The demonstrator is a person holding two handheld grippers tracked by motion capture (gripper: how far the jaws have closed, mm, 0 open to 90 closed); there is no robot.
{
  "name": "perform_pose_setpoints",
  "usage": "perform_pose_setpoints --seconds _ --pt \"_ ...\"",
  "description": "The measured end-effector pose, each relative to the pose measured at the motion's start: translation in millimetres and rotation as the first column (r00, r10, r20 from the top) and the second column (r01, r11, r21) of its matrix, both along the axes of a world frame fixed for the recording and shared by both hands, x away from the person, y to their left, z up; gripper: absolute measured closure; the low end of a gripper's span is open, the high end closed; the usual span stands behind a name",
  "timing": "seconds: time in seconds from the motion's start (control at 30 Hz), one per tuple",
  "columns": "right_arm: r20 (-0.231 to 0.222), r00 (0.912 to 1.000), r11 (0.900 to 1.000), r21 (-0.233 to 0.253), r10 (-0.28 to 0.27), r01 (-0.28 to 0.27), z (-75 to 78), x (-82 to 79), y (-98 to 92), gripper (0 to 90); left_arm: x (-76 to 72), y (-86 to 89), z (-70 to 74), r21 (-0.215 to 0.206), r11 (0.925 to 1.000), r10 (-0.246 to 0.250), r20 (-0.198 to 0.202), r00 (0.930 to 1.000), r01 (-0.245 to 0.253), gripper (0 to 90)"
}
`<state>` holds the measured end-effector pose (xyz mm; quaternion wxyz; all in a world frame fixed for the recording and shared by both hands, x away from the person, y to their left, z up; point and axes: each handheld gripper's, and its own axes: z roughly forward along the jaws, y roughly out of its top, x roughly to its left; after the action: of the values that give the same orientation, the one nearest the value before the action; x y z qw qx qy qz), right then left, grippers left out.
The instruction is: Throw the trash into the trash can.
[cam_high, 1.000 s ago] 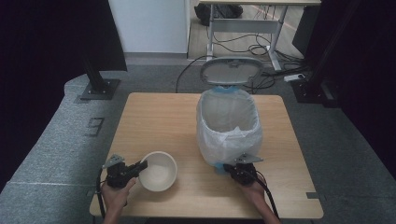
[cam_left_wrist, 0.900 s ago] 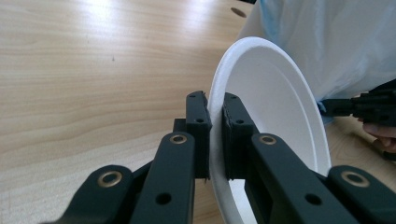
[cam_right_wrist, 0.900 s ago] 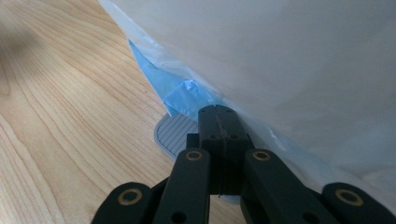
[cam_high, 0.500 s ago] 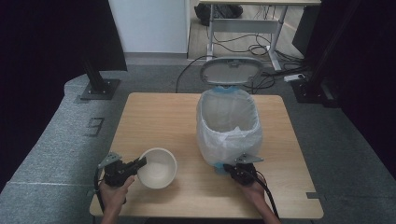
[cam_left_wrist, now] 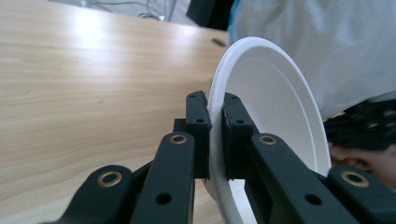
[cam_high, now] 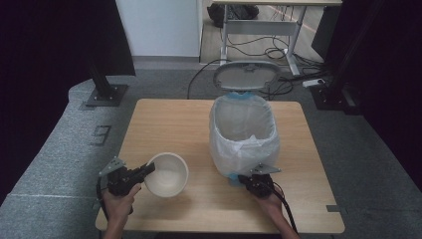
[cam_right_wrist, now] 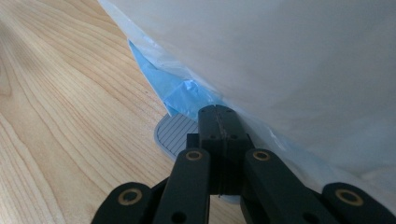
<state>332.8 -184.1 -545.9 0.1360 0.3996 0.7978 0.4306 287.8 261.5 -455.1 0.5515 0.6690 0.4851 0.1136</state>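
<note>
A white bowl (cam_high: 168,175) is at the table's near left, tilted, with a shadow under it. My left gripper (cam_high: 147,171) is shut on its left rim. In the left gripper view the two pads pinch the thin rim of the bowl (cam_left_wrist: 280,107), one on each side, where the left gripper (cam_left_wrist: 215,106) closes. A blue pedal bin (cam_high: 243,133) with a white liner stands at the centre right, its grey lid (cam_high: 247,75) raised. My right gripper (cam_high: 245,179) is shut at the bin's foot. In the right gripper view the right gripper (cam_right_wrist: 218,113) rests on the grey ribbed pedal (cam_right_wrist: 173,135).
The wooden table (cam_high: 174,124) has bare room on its far left half and in front of the bin. The white liner (cam_right_wrist: 289,56) bulges just above my right jaws. A desk frame and cables (cam_high: 259,45) lie on the floor beyond the table.
The bowl has risen a little and tilted in my left gripper, which has shifted slightly. The right gripper has stayed at the bin's pedal and the lid stays up.
</note>
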Motion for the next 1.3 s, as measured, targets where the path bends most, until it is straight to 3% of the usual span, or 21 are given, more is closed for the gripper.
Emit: perform_pose_setpoints --seconds 0.07,0.4,0.5,1.3 --pt "0.0 1.0 1.0 0.001 0.0 0.0 -0.1 0.1 -0.1 89.4 -0.4 -0.3 5.6 -0.013 0.9999 -0.006 0.013 0.9999 0.006 83.8" --pt "-0.001 1.0 1.0 0.003 0.002 -0.002 -0.2 0.5 -0.5 89.4 2.3 -7.1 33.5 0.005 0.9997 -0.026 0.063 0.9977 0.026 83.8" --pt "0.0 1.0 1.0 0.002 0.003 -0.003 -0.3 0.6 -0.6 89.4 3.6 -8.6 37.5 -0.01 0.9991 -0.041 0.062 0.9972 0.041 83.8" --pt "-0.002 1.0 1.0 0.003 0.005 -0.005 -0.1 0.7 -0.5 89.4 9.6 -23.9 75.5 -0.006 0.9954 -0.094 0.12 0.9883 0.095 83.8"
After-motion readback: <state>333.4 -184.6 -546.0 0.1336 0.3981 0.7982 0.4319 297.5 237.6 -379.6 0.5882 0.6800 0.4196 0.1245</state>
